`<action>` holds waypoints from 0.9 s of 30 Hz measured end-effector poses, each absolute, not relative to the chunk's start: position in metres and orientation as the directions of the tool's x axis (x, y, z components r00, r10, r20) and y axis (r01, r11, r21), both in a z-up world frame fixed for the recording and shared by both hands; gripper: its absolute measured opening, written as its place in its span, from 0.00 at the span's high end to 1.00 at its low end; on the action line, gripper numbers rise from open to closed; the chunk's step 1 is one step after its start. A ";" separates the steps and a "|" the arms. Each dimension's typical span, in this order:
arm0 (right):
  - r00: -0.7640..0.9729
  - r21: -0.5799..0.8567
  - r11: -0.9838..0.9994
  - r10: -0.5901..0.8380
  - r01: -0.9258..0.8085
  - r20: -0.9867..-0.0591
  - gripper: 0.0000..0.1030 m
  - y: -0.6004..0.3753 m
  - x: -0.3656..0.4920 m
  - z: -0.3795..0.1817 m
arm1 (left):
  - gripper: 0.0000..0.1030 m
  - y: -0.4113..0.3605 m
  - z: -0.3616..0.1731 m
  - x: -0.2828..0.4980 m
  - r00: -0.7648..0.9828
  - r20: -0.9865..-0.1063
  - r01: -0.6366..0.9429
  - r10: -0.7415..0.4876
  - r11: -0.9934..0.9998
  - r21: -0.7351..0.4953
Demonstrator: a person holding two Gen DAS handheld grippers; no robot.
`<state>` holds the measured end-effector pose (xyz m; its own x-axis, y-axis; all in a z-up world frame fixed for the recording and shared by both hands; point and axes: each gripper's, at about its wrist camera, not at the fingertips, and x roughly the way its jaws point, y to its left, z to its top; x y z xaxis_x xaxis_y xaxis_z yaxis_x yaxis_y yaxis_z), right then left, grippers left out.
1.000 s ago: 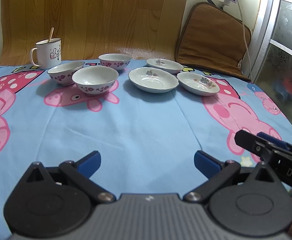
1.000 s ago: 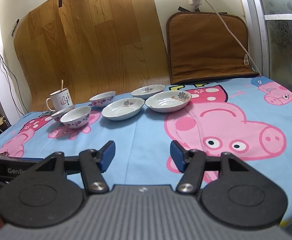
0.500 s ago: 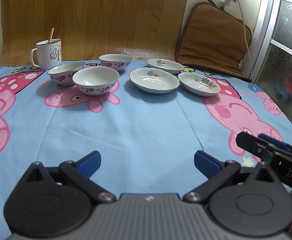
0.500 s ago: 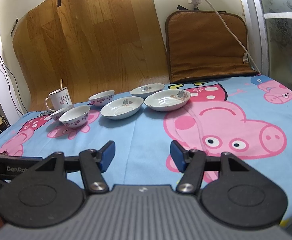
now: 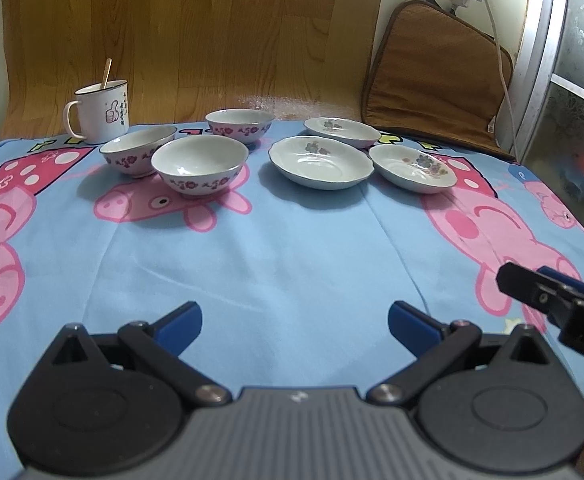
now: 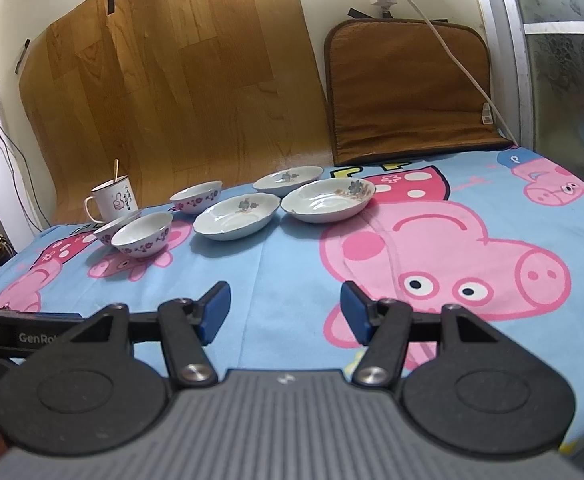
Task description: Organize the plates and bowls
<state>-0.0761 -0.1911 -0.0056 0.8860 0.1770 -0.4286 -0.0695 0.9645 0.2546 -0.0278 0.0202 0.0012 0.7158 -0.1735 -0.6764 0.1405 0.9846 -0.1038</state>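
While nothing has yet been stacked, three bowls [image 5: 200, 168] are seen at eleven o'clock and three plates [image 5: 320, 161] at one o'clock, all separate on the pig-patterned surface [image 5: 292, 256]. The left tongs [image 5: 293, 322] and right tongs [image 6: 285, 312] are held wide open and empty, well short of the dishes. By this judgement, the whole task remains.
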 end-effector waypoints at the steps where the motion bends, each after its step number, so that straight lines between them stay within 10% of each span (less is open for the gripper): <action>1: 0.885 0.257 0.964 0.177 -0.068 -0.431 0.39 -0.192 -0.074 -0.005 | 0.00 0.021 0.000 -0.026 0.716 -0.677 0.140 -0.170 0.985 -0.100; 27: 0.850 0.182 0.983 0.124 -0.034 -0.513 0.60 -0.225 0.068 0.012 | 0.00 0.033 -0.001 0.025 0.731 -0.660 0.124 -0.172 0.985 -0.120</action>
